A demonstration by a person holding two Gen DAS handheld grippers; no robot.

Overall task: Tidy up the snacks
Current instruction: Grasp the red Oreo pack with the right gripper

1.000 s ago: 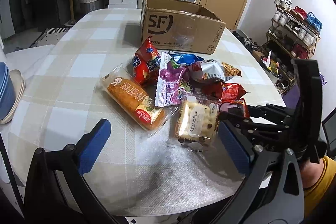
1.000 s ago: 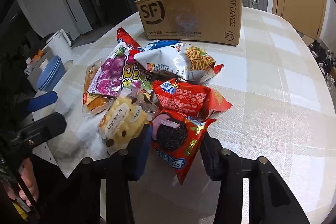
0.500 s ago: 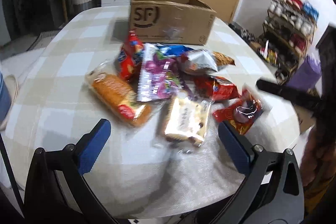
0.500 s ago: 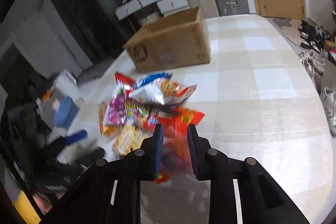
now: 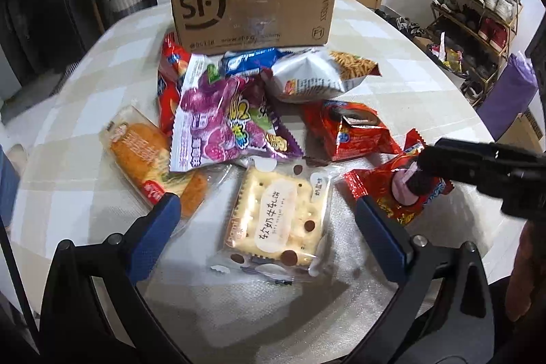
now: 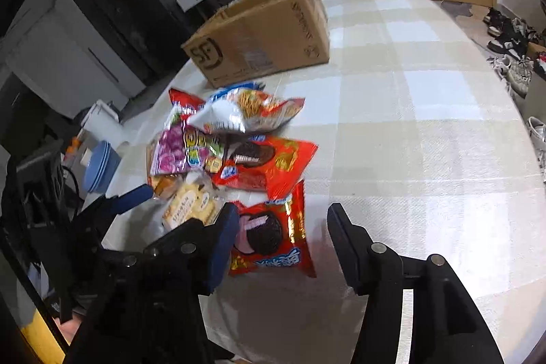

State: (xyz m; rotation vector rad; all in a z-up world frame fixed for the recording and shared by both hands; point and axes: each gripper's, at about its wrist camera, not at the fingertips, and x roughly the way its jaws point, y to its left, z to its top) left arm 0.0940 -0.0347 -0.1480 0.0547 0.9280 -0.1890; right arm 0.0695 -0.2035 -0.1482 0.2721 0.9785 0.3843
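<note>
While seven crinkly snack packets lie heaped on the checked counter (image 5: 85,166) before one brown cardboard box (image 5: 252,12), an eighth, the red foil cookie packet (image 6: 273,231), lies flat between the spread fingers of the right tool (image 6: 281,229), touching the left finger. Left tool (image 5: 269,217): wide, straddling the square clear-wrapped biscuit pack (image 5: 276,214).

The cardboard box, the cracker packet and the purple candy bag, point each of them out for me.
cardboard box (image 5: 252,14), left wrist view, on its front wall.
cracker packet (image 5: 278,214), left wrist view, on the white label.
purple candy bag (image 5: 221,121), left wrist view, on the printed front.
</note>
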